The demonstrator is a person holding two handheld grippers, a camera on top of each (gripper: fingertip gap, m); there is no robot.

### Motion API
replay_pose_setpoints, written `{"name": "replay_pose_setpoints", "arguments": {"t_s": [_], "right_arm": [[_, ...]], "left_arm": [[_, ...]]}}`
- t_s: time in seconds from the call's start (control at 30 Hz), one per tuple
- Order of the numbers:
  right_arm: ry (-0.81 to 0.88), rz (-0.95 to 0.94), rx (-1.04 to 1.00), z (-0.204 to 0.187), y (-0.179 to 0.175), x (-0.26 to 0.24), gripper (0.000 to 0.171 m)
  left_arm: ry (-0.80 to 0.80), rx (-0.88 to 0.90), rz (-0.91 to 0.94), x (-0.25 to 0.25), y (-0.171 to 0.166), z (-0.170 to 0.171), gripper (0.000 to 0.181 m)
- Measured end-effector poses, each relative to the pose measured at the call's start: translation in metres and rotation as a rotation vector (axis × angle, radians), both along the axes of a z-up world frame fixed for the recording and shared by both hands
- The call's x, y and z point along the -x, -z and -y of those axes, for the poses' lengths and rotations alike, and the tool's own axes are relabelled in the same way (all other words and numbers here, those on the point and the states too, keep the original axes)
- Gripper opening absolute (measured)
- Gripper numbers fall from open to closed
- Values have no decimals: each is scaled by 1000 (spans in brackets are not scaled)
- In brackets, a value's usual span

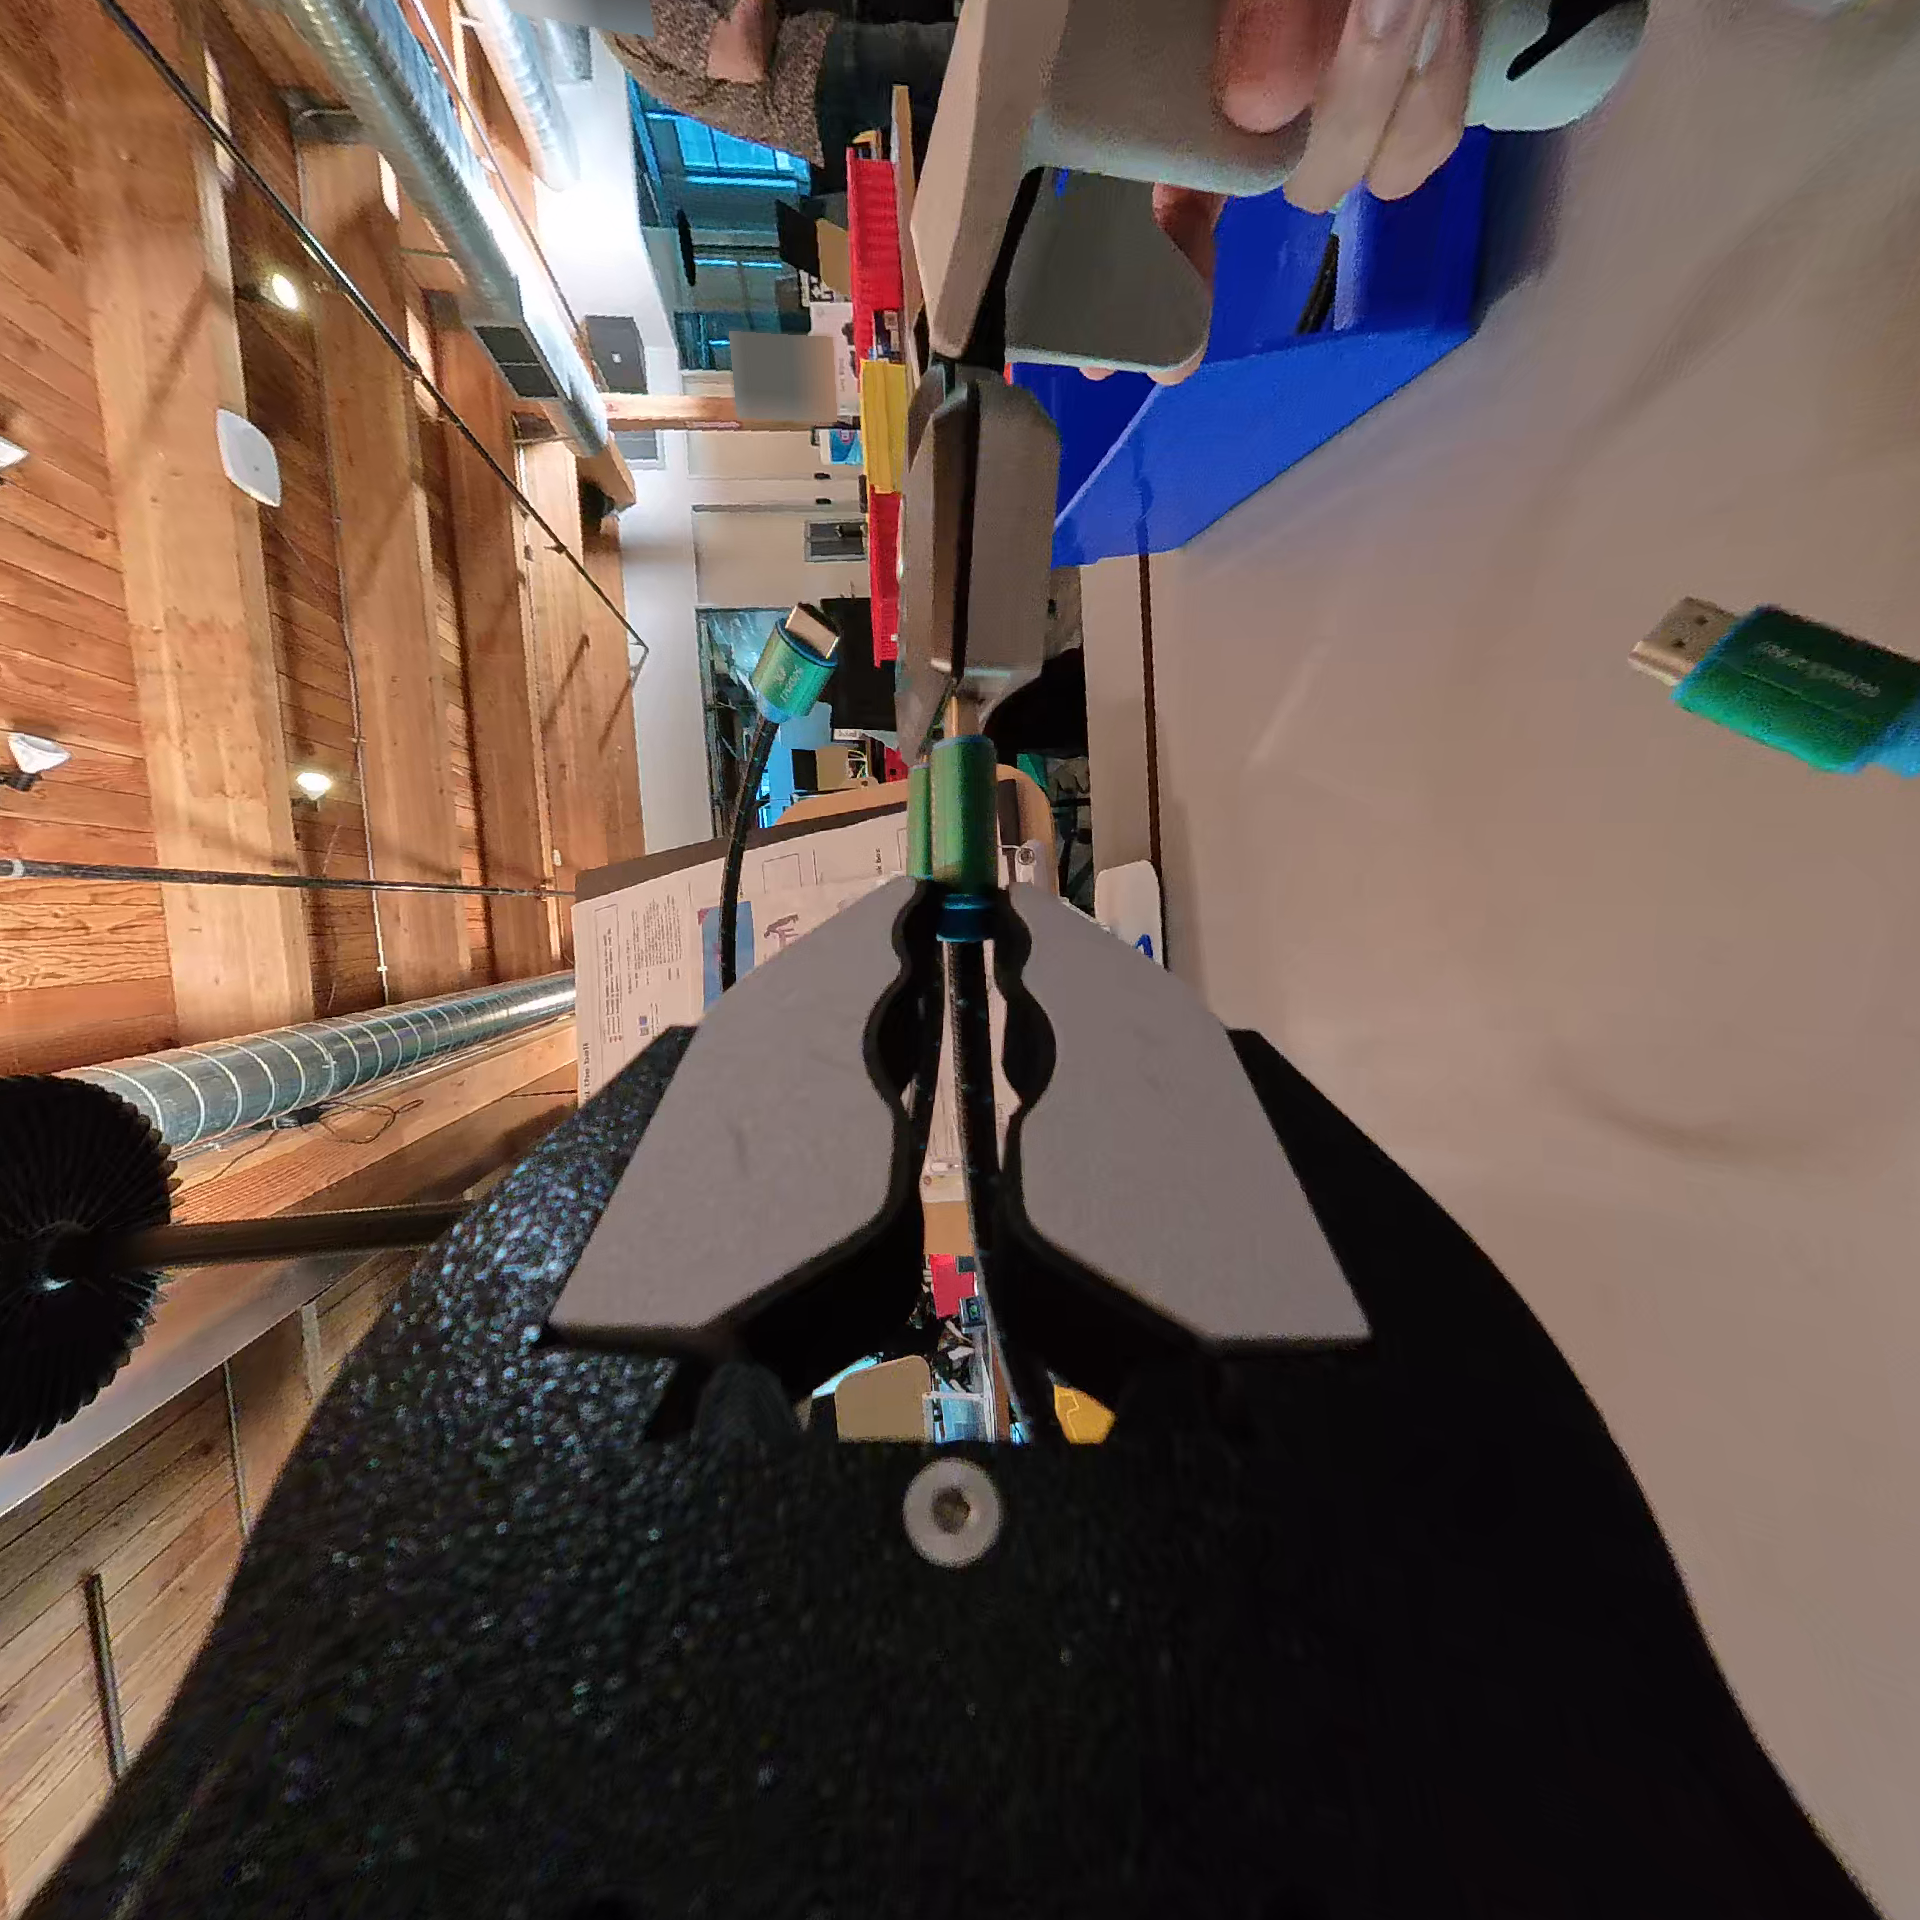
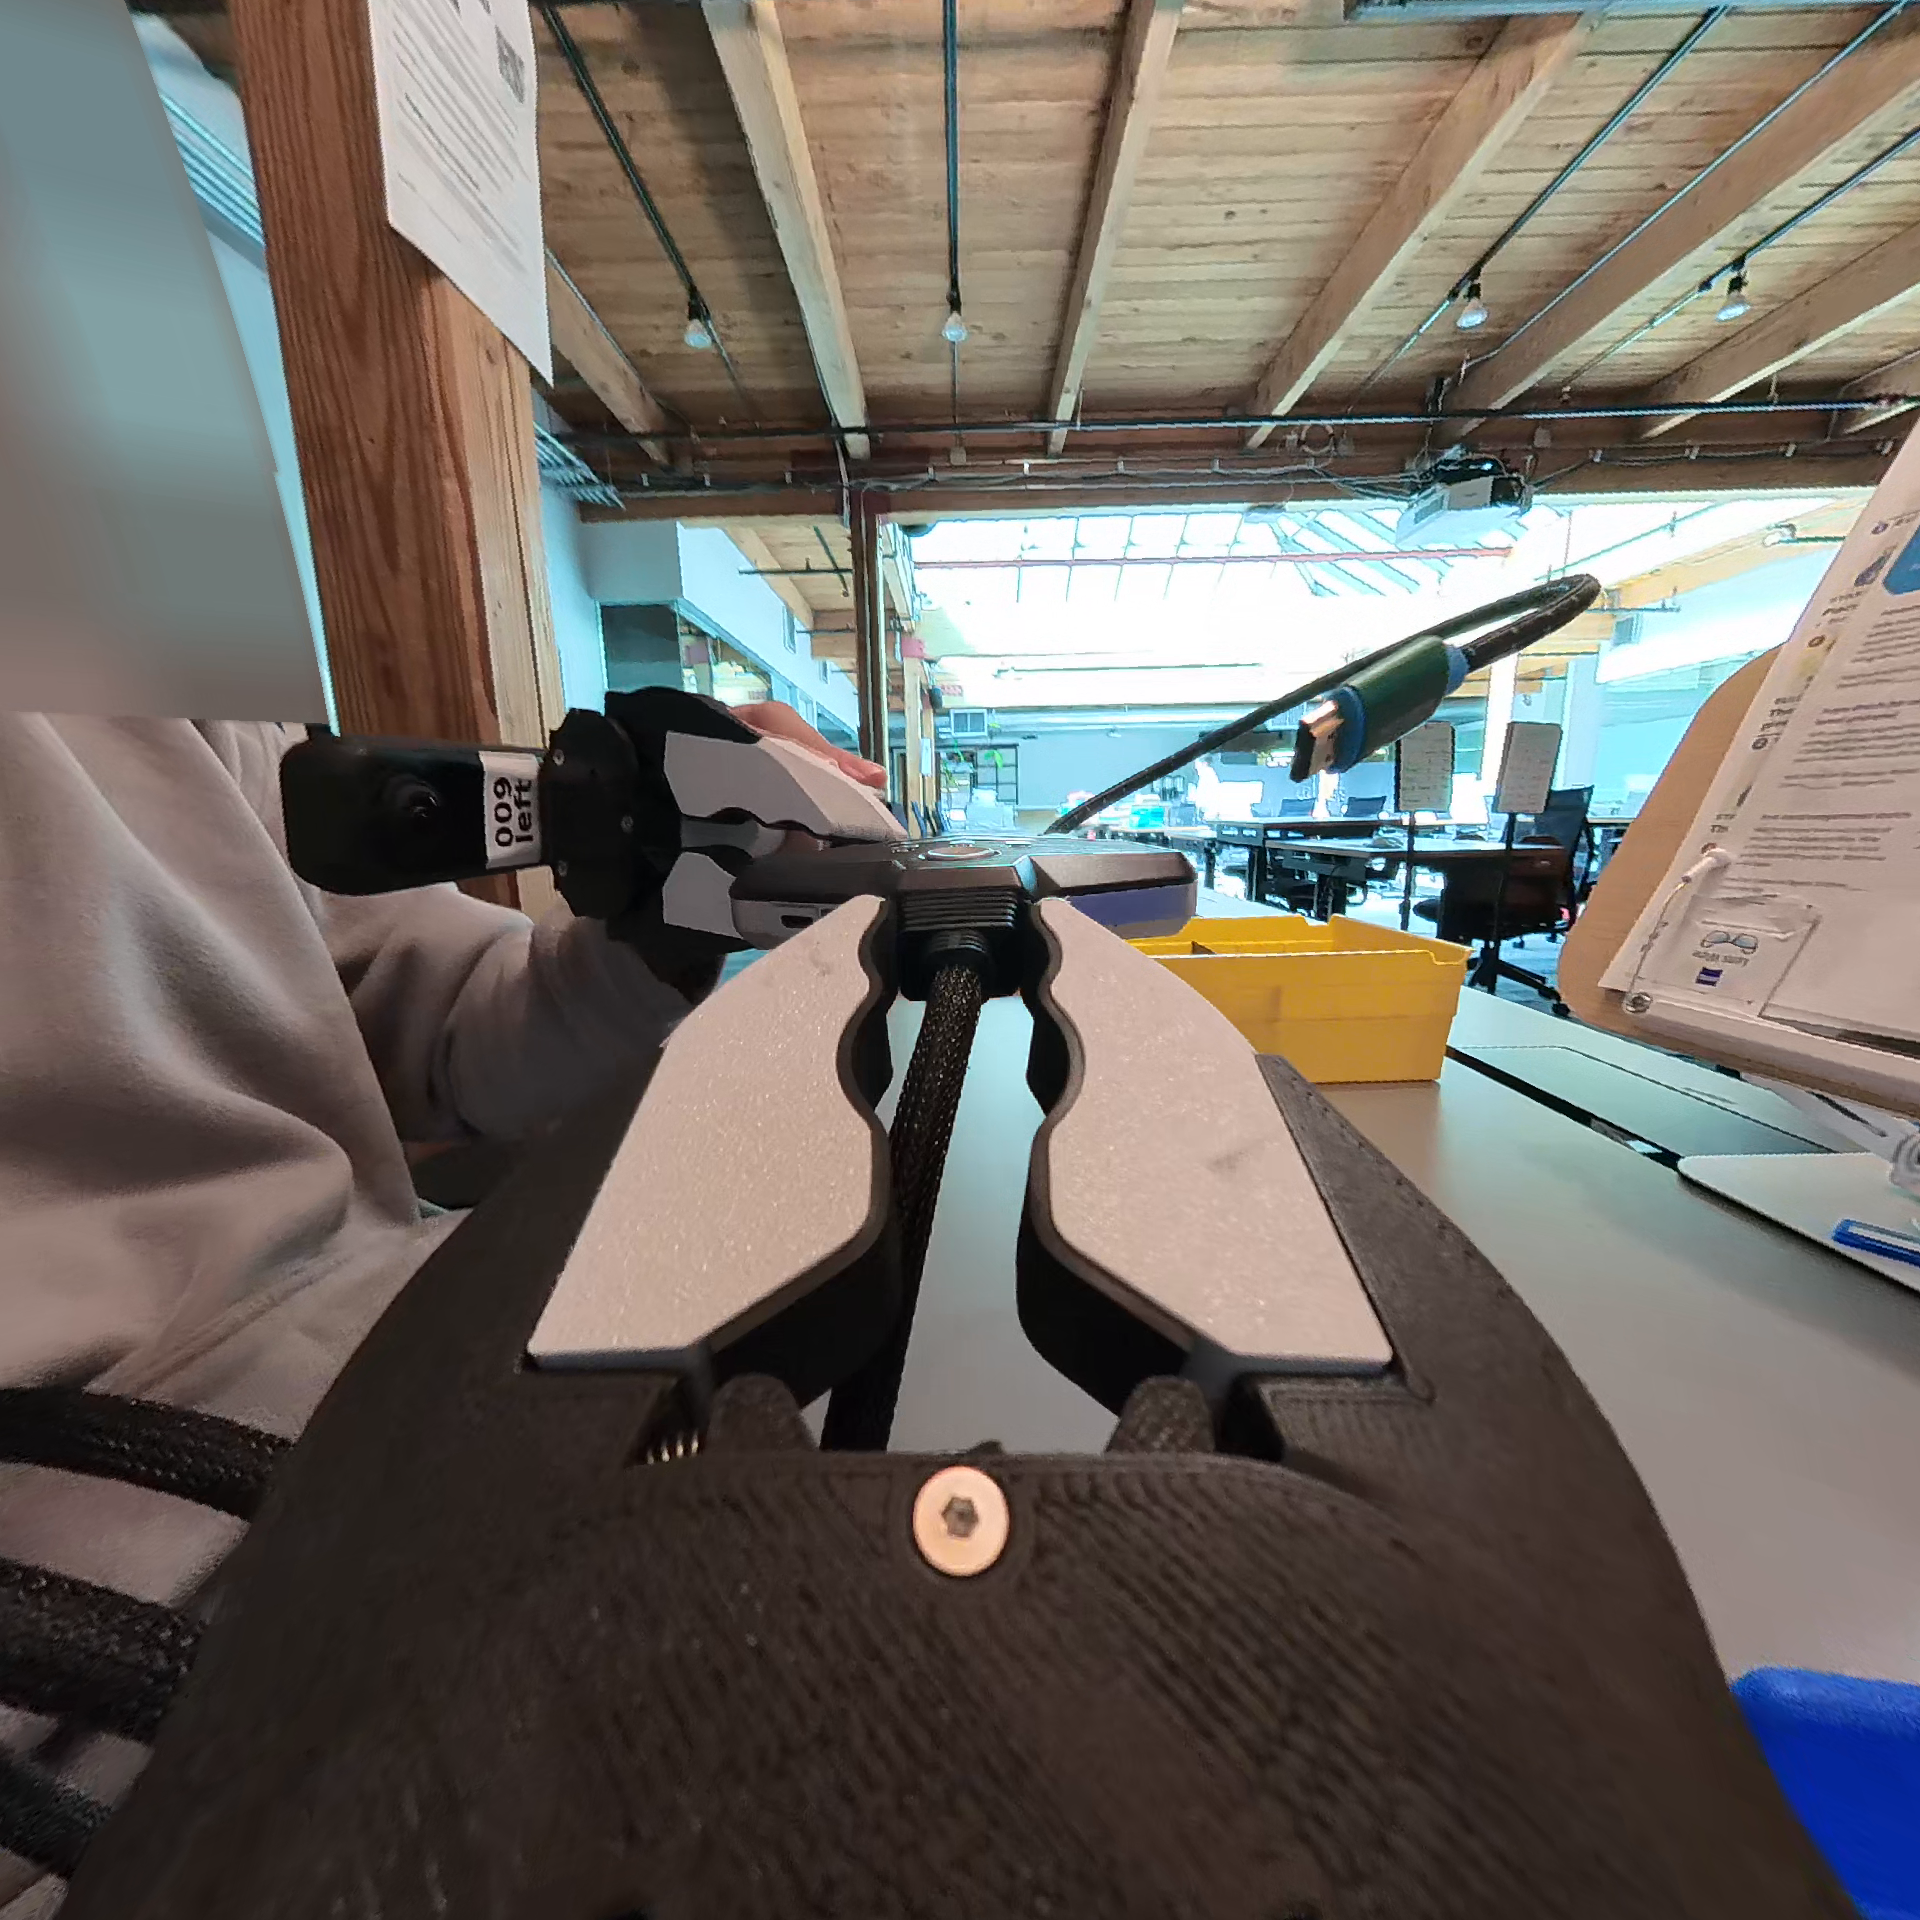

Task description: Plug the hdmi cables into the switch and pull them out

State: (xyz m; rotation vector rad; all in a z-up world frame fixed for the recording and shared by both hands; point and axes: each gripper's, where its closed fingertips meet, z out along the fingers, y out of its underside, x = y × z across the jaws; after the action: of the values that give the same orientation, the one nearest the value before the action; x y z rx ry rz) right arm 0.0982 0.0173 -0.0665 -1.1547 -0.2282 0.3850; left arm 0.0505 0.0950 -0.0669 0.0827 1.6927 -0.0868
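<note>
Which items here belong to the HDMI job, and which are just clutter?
Job: switch; green plug in left gripper; black cable in right gripper; loose plug.
Clutter: yellow bin; blue bin; papers.

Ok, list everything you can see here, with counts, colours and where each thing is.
switch: one, dark grey, between both grippers
switch lead: one, black braided, in right gripper
held plug: one, green, at the switch
loose plugs: two, green, one midair, one over the table
blue bin: one, blue, on table
yellow bin: one, yellow, on table
left gripper: shut on held plug
right gripper: shut on switch lead
</note>
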Motion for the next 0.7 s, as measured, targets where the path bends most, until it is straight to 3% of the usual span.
{"name": "replay_pose_setpoints", "arguments": {"t_s": [0.03,0.43,0.53,0.7], "right_arm": [[2,4,9,-1,1,0,22],[31,-34,-27,-8,-7,1,23],[27,-57,-59,-9,-11,1,23],[53,-66,-66,-13,-11,0,23]], "left_arm": [[-3,-5,-6,0,0,0,9],[-69,58,81,-1,-11,-4,9],[-70,193,141,0,-19,-2,10],[-93,151,153,-4,-18,-7,10]]}}
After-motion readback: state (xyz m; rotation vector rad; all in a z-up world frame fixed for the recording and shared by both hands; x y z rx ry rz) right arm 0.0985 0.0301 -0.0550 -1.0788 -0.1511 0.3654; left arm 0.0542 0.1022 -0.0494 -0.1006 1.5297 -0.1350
